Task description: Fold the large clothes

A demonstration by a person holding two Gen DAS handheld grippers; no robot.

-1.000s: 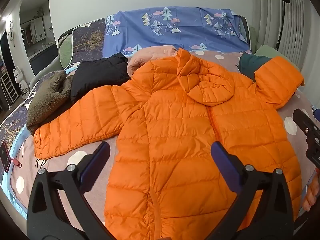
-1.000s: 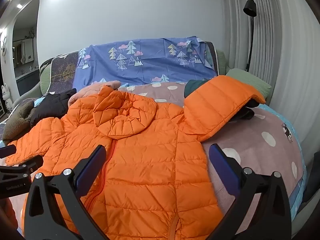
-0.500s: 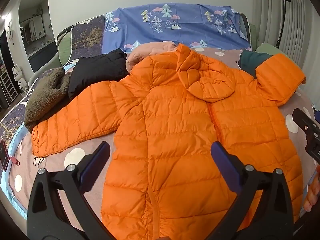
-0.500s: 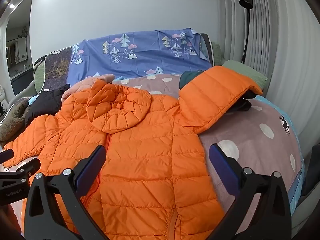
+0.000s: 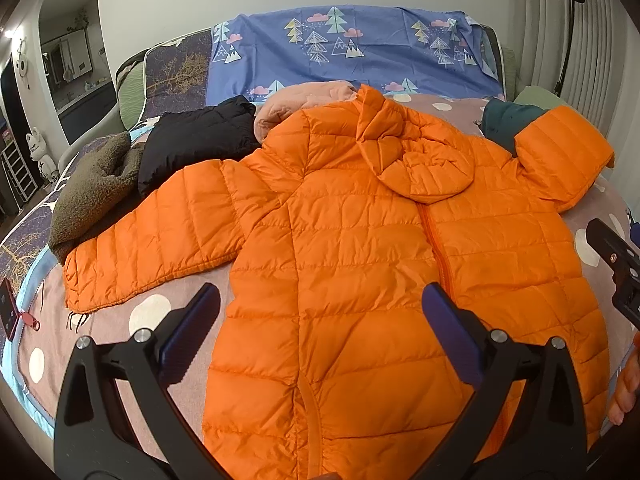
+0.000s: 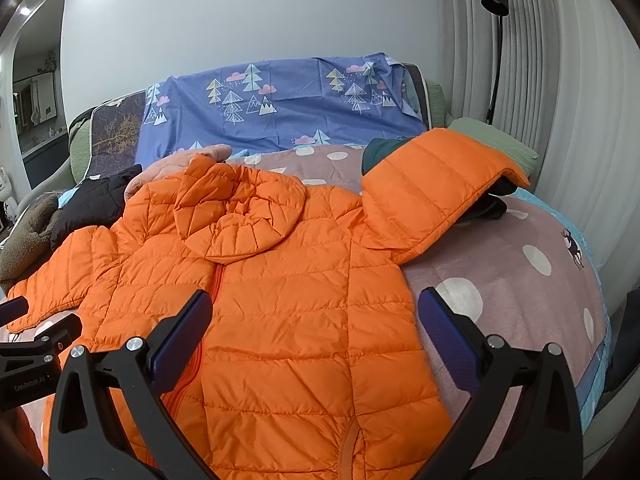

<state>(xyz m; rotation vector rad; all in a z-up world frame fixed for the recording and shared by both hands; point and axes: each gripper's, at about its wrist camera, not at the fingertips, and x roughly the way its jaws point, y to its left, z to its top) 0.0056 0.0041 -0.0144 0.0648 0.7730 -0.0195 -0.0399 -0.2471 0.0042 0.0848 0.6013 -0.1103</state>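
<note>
An orange quilted hooded jacket lies front-up and spread flat on the bed, zip closed, hood folded down over the chest. Its left sleeve stretches out over the blanket. The other sleeve rests up on a dark green garment. My left gripper hovers open above the jacket's lower left half, holding nothing. My right gripper hangs open over the jacket's lower right side, also with nothing between its fingers. Each gripper shows at the edge of the other's view.
A black jacket, a brown fleece and a pink garment lie at the bed's far left. A blue tree-print sheet covers the headboard. A phone sits at the bed's left edge. A floor lamp stands right.
Both cameras have drifted slightly; the jacket sits a little lower and closer in the left view. The jacket itself has not moved and both grippers stay open.
</note>
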